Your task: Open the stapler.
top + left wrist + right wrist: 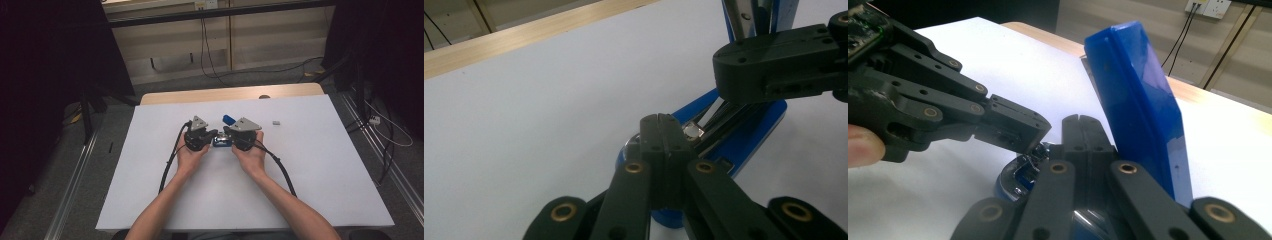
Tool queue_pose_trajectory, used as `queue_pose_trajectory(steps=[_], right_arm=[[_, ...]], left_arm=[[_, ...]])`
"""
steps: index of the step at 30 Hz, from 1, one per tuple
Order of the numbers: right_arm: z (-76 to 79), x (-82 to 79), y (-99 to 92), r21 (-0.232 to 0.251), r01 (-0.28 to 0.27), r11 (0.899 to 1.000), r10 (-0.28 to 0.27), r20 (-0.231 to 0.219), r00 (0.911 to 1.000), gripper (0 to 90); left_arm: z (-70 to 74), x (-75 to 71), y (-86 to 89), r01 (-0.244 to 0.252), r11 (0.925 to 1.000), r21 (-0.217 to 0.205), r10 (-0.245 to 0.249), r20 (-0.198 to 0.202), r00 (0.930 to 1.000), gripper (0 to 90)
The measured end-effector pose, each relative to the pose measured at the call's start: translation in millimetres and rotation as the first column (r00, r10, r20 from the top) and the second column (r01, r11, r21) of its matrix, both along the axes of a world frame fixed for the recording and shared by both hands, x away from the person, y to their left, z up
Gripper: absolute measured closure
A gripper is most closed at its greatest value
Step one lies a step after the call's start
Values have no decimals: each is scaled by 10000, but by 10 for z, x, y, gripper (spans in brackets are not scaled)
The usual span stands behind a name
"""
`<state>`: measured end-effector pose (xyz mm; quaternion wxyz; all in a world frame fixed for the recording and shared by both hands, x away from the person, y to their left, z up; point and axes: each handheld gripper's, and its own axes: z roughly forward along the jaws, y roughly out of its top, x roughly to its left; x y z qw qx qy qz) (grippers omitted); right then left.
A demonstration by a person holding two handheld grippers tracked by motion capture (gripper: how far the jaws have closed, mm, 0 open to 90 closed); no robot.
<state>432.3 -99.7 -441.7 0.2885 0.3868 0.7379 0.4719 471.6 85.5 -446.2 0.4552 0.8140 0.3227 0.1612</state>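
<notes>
- Two grippers met at table centre — the left gripper (214,135) and right gripper (226,134) both clenched tight, jaws pressed together, nosing a blue stapler (221,141) between them.
- Its lid (1138,95) stood hinged open, toward twelve o'clock; a small grey block (276,122) lay off at three.
- Best handling, I judged: pin the base, work the metal staple channel (694,132) gently — no twisting.

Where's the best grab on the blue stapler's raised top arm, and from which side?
Take the blue stapler by the free end of its raised top arm, closing across its two flat faces, probably from above. It stands tilted up, clear of the base, and the left tongs and right tongs crowd the hinge.
</notes>
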Motion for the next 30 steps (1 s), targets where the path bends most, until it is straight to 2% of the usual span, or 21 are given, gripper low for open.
queue_pose_trajectory(steps=[3, 5, 11, 19, 30], right_arm=[[7, -7, -5, -76, 159, 9998, -158, 160, 9997, 900], [21, 5, -29, 122, 220, 9997, -223, 217, 9995, 900], [95, 4, -69, 138, 387, 9992, -394, 529, 9978, 900], [127, 0, -115, 50, 571, 9984, -573, 618, 9964, 900], [164, 9, -194, 187, 901, 9958, -911, 637, 9938, 900]], left_arm=[[-1, -1, -2, -1, 10000, 7, 1, 41, 10000, 900], [0, -3, -4, 12, 10000, 40, -12, 69, 10000, 900], [0, -3, -4, 27, 10000, 59, -27, 88, 10000, 900], [-1, -5, -7, 16, 10000, 48, -17, 94, 10000, 900], [-1, -7, -8, 12, 10000, 49, -13, 110, 9999, 900]])
